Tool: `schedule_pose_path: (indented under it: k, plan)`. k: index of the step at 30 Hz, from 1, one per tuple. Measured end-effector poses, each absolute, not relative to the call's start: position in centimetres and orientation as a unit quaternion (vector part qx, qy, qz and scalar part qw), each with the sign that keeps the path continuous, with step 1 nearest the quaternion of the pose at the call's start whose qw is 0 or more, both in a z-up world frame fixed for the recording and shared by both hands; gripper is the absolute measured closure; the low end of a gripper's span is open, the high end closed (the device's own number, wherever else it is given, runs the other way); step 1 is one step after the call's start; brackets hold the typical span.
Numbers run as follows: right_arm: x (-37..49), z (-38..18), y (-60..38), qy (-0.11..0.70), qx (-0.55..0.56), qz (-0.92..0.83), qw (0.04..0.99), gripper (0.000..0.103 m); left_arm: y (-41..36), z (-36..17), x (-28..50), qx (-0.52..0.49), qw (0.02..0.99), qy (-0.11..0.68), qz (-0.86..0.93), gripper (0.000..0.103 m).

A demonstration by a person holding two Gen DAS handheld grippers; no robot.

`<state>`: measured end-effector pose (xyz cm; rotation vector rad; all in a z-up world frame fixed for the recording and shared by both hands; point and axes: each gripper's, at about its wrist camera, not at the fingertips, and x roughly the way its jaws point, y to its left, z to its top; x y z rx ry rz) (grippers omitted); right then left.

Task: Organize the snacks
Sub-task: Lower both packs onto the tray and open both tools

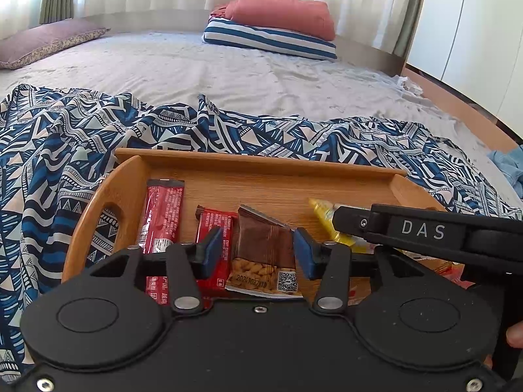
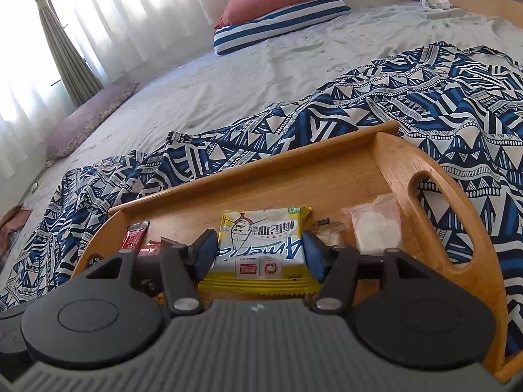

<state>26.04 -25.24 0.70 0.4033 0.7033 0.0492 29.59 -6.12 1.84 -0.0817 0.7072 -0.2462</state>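
A wooden tray [image 1: 271, 179] lies on a patterned blue cloth and holds snack packets. In the left wrist view my left gripper [image 1: 258, 250] is shut on a brown peanut packet [image 1: 264, 254], its blue pads against both sides. Two red packets [image 1: 161, 219] [image 1: 214, 228] lie left of it. My right gripper [image 2: 260, 253] is shut on a yellow and white packet [image 2: 261, 245] over the tray [image 2: 294, 176]. The right gripper's side [image 1: 421, 232] crosses the left view, partly hiding the yellow packet [image 1: 327, 219].
A clear packet with white contents [image 2: 376, 225] lies by the tray's right handle [image 2: 441, 215]. The patterned cloth [image 1: 65, 150] covers the near bed. Striped and red pillows [image 1: 271, 29] and a purple pillow [image 1: 42, 42] lie farther back.
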Motion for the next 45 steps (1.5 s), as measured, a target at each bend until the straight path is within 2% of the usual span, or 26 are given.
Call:
schedule_pose_path:
  k: [7, 14, 17, 24, 27, 32, 45]
  plan:
    - [25.8, 1.2, -25.2, 0.338, 0.193, 0.027, 0.921, 0.032, -6.0, 2.3, 29.2, -0.035, 0.931, 0.342, -0.119, 0.047]
    - [25.0, 2.2, -25.1, 0.328, 0.183, 0.028, 0.926, 0.030, -5.5, 3.3, 28.3, -0.036, 0.935, 0.331, -0.118, 0.024]
    - [24.4, 2.8, -25.2, 0.321, 0.178, 0.028, 0.930, 0.027, -5.2, 3.7, 27.8, -0.037, 0.935, 0.330, -0.122, 0.017]
    - [22.4, 4.2, -25.5, 0.304, 0.153, 0.022, 0.940, 0.016, -4.4, 4.5, 25.9, -0.018, 0.940, 0.324, -0.106, 0.008]
    - [21.3, 4.8, -25.4, 0.297, 0.137, 0.021, 0.945, 0.012, -4.0, 5.0, 24.7, -0.006, 0.945, 0.313, -0.096, 0.006]
    - [19.2, 5.6, -24.8, 0.287, 0.097, 0.024, 0.953, 0.012, -3.3, 5.9, 22.8, 0.002, 0.947, 0.307, -0.098, 0.003]
    - [13.8, 7.4, -23.5, 0.254, 0.048, 0.037, 0.965, 0.005, -1.6, 7.3, 17.4, 0.005, 0.948, 0.303, -0.099, 0.003]
